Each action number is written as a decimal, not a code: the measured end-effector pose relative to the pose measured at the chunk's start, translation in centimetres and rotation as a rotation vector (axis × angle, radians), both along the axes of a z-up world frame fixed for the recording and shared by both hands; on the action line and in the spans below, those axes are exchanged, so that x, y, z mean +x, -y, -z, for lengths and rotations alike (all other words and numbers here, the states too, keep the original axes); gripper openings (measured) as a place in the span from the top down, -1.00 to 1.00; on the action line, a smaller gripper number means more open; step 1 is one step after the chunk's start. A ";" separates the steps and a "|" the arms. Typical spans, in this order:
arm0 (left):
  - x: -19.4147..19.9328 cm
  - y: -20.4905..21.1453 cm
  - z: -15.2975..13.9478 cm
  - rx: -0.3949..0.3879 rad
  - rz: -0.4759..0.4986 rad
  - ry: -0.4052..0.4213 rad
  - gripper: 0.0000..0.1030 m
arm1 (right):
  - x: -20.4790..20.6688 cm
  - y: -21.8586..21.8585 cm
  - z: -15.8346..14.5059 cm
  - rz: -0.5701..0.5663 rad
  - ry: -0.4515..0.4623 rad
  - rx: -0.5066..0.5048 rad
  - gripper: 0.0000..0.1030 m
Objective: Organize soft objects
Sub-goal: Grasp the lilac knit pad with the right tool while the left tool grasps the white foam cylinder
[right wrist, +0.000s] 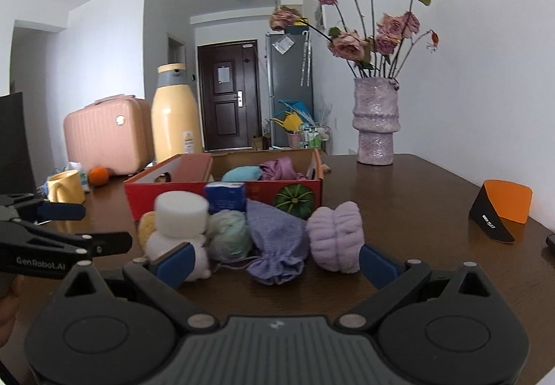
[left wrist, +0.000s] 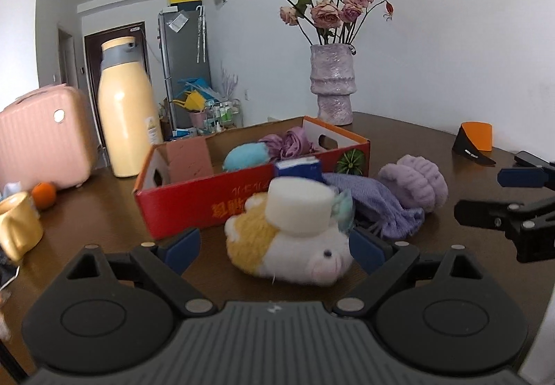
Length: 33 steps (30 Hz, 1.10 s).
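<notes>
A red cardboard box (left wrist: 208, 201) (right wrist: 145, 194) holds a blue plush (left wrist: 244, 157) and a purple cloth (left wrist: 291, 140). In front of it lie a white and yellow plush toy (left wrist: 288, 253), a white foam cylinder (left wrist: 298, 206) (right wrist: 180, 211) resting on it, a pale green yarn ball (right wrist: 229, 234), a lavender knit cloth (right wrist: 277, 246) and a fluffy lilac item (right wrist: 336, 237) (left wrist: 412, 185). My left gripper (left wrist: 277, 249) is open, its jaws either side of the plush toy. My right gripper (right wrist: 275, 261) is open just before the knit cloth.
A small blue box (right wrist: 225, 195) stands against the red box. A vase of dried roses (left wrist: 333, 83), a yellow bottle (left wrist: 126, 107), a pink case (left wrist: 41, 138), a yellow mug (left wrist: 17, 225), an orange (left wrist: 44, 194) and an orange-black wedge (right wrist: 503, 211) stand on the brown table (right wrist: 416, 197).
</notes>
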<state>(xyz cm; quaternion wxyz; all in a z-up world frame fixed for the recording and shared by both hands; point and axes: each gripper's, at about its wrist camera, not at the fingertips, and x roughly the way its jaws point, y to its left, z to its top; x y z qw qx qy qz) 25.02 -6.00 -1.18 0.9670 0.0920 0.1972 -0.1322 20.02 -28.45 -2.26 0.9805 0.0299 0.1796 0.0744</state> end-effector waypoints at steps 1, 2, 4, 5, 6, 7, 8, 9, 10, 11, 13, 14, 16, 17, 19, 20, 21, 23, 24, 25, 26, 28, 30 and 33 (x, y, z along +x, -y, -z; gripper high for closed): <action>0.8 0.3 0.0 0.002 -0.009 -0.009 -0.83 | 0.4 0.2 0.1 0.007 -0.005 0.000 -0.96; 1.6 0.6 -0.1 -0.003 -0.015 -0.016 -0.83 | 1.1 0.5 0.2 0.017 -0.011 -0.002 -0.95; 3.3 1.0 0.0 -0.024 -0.024 -0.041 -0.77 | 2.5 1.0 0.4 0.037 -0.028 -0.002 -0.94; 4.0 1.2 0.1 -0.032 -0.031 -0.050 -0.67 | 3.5 1.4 0.5 0.040 -0.039 0.003 -0.93; 4.5 1.4 0.2 -0.034 -0.039 -0.058 -0.54 | 4.3 1.7 0.6 0.040 -0.052 0.008 -0.93; 5.1 1.7 0.3 -0.035 -0.050 -0.067 -0.53 | 5.3 2.0 0.7 0.038 -0.067 0.011 -0.92; 5.4 1.9 0.4 -0.044 -0.048 -0.071 -0.53 | 6.1 2.2 0.8 0.038 -0.076 0.008 -0.91; 5.8 2.2 0.5 -0.054 -0.041 -0.074 -0.52 | 7.0 2.4 0.9 0.040 -0.087 -0.002 -0.90; 6.1 2.5 0.7 -0.055 -0.039 -0.076 -0.52 | 8.1 2.6 1.0 0.042 -0.102 -0.021 -0.87; 6.3 2.8 0.8 -0.049 -0.035 -0.080 -0.48 | 8.9 2.7 1.2 0.042 -0.112 -0.035 -0.83; 7.0 3.5 1.3 -0.033 -0.024 -0.087 -0.37 | 10.6 3.0 1.4 0.043 -0.140 -0.053 -0.71; 7.2 3.7 1.5 -0.034 -0.022 -0.090 -0.20 | 11.4 3.2 1.6 0.041 -0.153 -0.055 -0.68; 7.4 3.7 1.5 -0.041 -0.020 -0.093 0.02 | 12.9 3.3 1.9 0.039 -0.178 -0.059 -0.45; 7.5 3.8 1.5 -0.049 -0.015 -0.096 0.15 | 13.3 3.4 2.1 0.037 -0.189 -0.058 -0.32; 7.5 3.7 1.4 -0.072 0.000 -0.100 0.25 | 14.0 3.4 2.5 0.019 -0.209 -0.043 0.11; 7.5 3.7 1.4 -0.072 0.001 -0.098 0.30 | 14.1 3.4 2.6 0.019 -0.213 -0.034 0.11; 7.4 3.7 1.4 -0.070 0.002 -0.096 0.33 | 14.0 3.3 2.6 0.022 -0.206 -0.034 0.14; 7.0 3.6 1.3 -0.078 0.003 -0.092 0.38 | 13.6 3.2 2.5 0.026 -0.188 -0.033 0.24; 6.8 3.5 1.2 -0.083 0.003 -0.089 0.40 | 13.3 3.3 2.3 0.027 -0.181 -0.024 0.35; 6.5 3.4 1.0 -0.088 0.007 -0.085 0.40 | 13.0 3.4 2.1 0.027 -0.172 -0.011 0.42; 6.3 3.4 1.0 -0.089 0.007 -0.082 0.42 | 12.6 3.7 1.8 0.028 -0.166 -0.003 0.44; 6.0 3.1 0.8 -0.098 -0.007 -0.086 0.46 | 12.0 4.0 1.2 0.033 -0.153 0.001 0.56; 5.3 2.6 0.5 -0.122 -0.008 -0.088 0.49 | 11.3 4.2 0.5 0.038 -0.134 0.005 0.56; 3.7 1.6 -0.2 -0.149 -0.020 -0.076 0.50 | 9.6 4.0 -0.5 0.024 -0.100 0.013 0.56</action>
